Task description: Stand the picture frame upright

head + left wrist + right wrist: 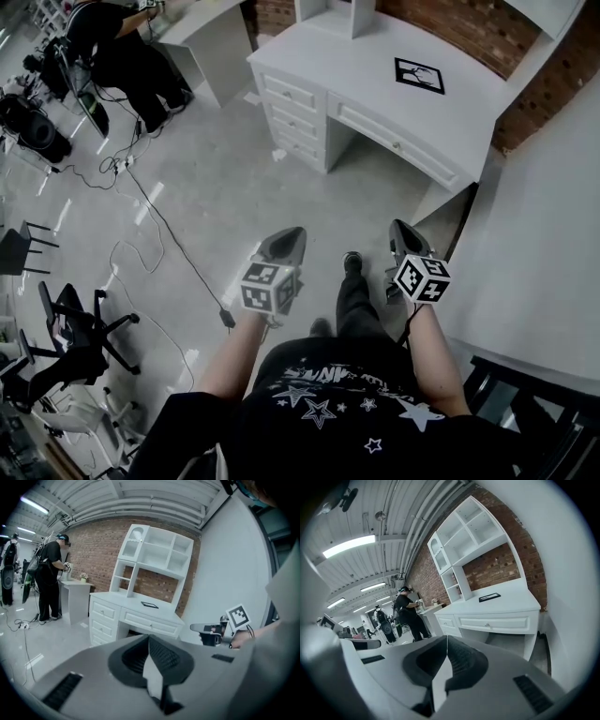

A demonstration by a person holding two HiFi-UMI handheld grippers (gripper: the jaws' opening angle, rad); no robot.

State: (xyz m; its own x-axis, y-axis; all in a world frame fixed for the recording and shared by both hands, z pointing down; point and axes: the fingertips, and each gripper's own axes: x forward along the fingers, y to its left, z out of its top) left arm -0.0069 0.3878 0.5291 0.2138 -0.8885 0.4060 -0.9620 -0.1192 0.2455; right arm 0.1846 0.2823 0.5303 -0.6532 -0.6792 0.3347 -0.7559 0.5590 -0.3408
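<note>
Lying flat on the white desk [347, 70], the black-rimmed picture frame [419, 75] is noted well ahead of the left gripper [292, 234] and right gripper [401, 228], both closed and empty. The approach step is judged in hand; jaw opening is required next.

White desk [356, 89] stood against a brick wall [450, 28]. Picture frame [419, 75] lay flat on the desktop, and a shelf unit [336, 13] sat at the rear. Loose cables [155, 217] lay on the grey floor [234, 178].

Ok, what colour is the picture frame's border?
Black; the picture frame shows best in the head view.
</note>
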